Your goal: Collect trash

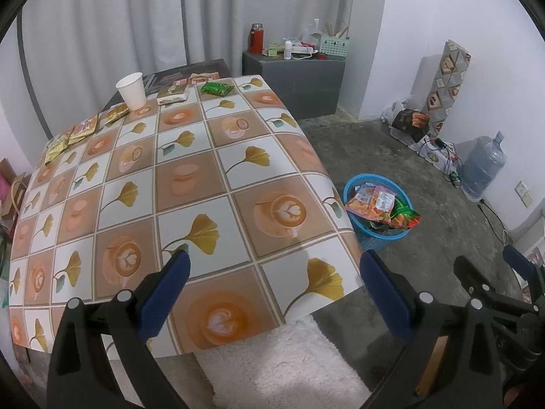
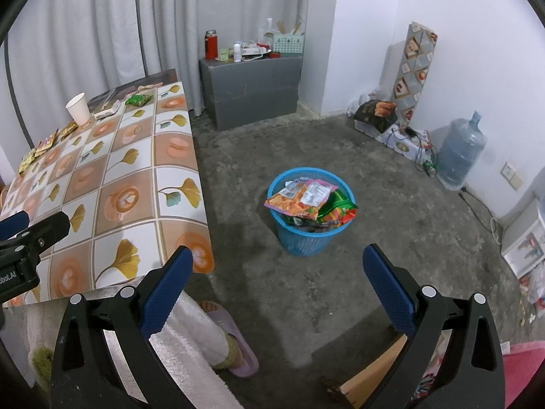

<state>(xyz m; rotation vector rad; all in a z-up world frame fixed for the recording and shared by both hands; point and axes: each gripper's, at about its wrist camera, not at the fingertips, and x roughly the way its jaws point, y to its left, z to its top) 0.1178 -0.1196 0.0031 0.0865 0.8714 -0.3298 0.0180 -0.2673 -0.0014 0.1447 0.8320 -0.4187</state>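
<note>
- Left gripper (image 1: 274, 264): blue-padded fingers spread wide, nothing between them; held above the near edge of the table (image 1: 211, 184), which carries a cloth printed with ginkgo leaves and latte cups.
- Right gripper (image 2: 274, 260): fingers likewise wide apart and empty; held over the bare concrete floor (image 2: 391, 211), to the right of the table and pointing toward the basket.
- Blue mesh wastebasket (image 2: 299, 238): stands on the floor just off the table's right edge; heaped above the rim with snack bags, an orange one (image 2: 296, 201) on top, green and red wrappers beside it.
- Trash remaining on the table, all at the far end: white paper cup (image 1: 131, 90), upright; green snack packet (image 1: 216, 87); small flat carton (image 1: 173, 94) between cup and packet; row of yellow wrappers (image 1: 80, 131) along the far left edge.
- Surroundings: grey cabinet (image 2: 250, 92) against the curtain, cluttered on top; water jug (image 2: 460, 151) by the right wall.
</note>
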